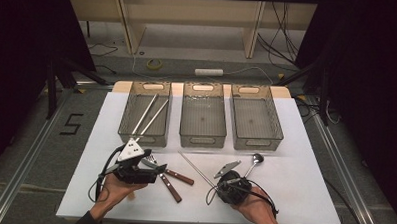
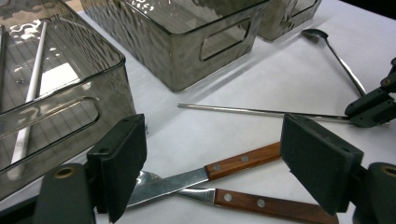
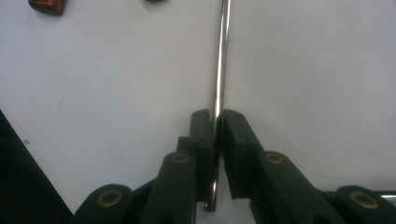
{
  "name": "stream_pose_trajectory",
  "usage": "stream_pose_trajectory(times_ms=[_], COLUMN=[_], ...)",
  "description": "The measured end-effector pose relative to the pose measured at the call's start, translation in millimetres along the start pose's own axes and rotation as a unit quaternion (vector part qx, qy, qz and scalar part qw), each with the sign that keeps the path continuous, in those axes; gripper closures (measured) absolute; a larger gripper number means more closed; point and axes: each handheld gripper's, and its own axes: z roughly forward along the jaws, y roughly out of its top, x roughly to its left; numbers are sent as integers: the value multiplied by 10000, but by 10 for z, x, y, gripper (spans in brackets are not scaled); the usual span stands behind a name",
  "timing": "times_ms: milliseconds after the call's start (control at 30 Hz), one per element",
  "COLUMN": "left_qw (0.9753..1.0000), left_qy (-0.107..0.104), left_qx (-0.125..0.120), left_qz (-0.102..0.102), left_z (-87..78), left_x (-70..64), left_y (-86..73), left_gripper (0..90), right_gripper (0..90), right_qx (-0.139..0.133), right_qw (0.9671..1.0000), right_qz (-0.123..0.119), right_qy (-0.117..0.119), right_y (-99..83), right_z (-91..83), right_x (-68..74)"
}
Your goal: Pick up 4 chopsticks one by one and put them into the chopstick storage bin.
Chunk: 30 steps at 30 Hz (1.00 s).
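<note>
A thin steel rod [image 1: 197,169] lies slantwise on the white table [image 1: 293,195], and my right gripper [image 1: 219,185] is shut on its near end. The right gripper view shows the rod [image 3: 223,56] pinched between the closed jaws of that gripper [image 3: 217,122]. My left gripper [image 1: 153,165] is open, low over two wooden-handled knives [image 1: 176,179]. In the left gripper view the upper knife [image 2: 243,159] and the lower knife [image 2: 271,205] lie crossed between the wide-apart jaws of the left gripper [image 2: 219,163]. The rod [image 2: 261,112] runs beyond them to the right gripper [image 2: 373,107].
Three smoky plastic bins stand in a row at the back. The left bin [image 1: 128,127] holds two metal rods [image 1: 149,115]; the middle bin [image 1: 202,137] and right bin [image 1: 273,132] look bare. A spoon [image 1: 255,161] lies right of the rod. Cables cross the floor behind.
</note>
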Motion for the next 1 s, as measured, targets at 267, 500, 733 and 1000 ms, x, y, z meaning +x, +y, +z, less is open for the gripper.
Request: stream_pose_trajectory(times_ms=[267, 500, 733, 1000], left_qw=[9998, 9976, 9897, 9764], left_qy=[-62, -344, -636, -847], left_qx=[92, 250, 558, 960], left_qz=[161, 544, 1155, 1739], left_z=[31, 185, 425, 756], left_x=[-44, -189, -355, -457], left_y=[10, 94, 209, 287], left_gripper=[228, 239, 246, 258], right_gripper=[847, 849, 849, 849], right_qx=[9, -112, -115, -120], right_qw=[9999, 9999, 9999, 9999], right_qz=[112, 98, 35, -32], right_qy=[14, 61, 52, 51], right_y=[14, 79, 105, 132], right_z=[-1, -146, -230, -312], right_x=[-12, -65, -97, -123])
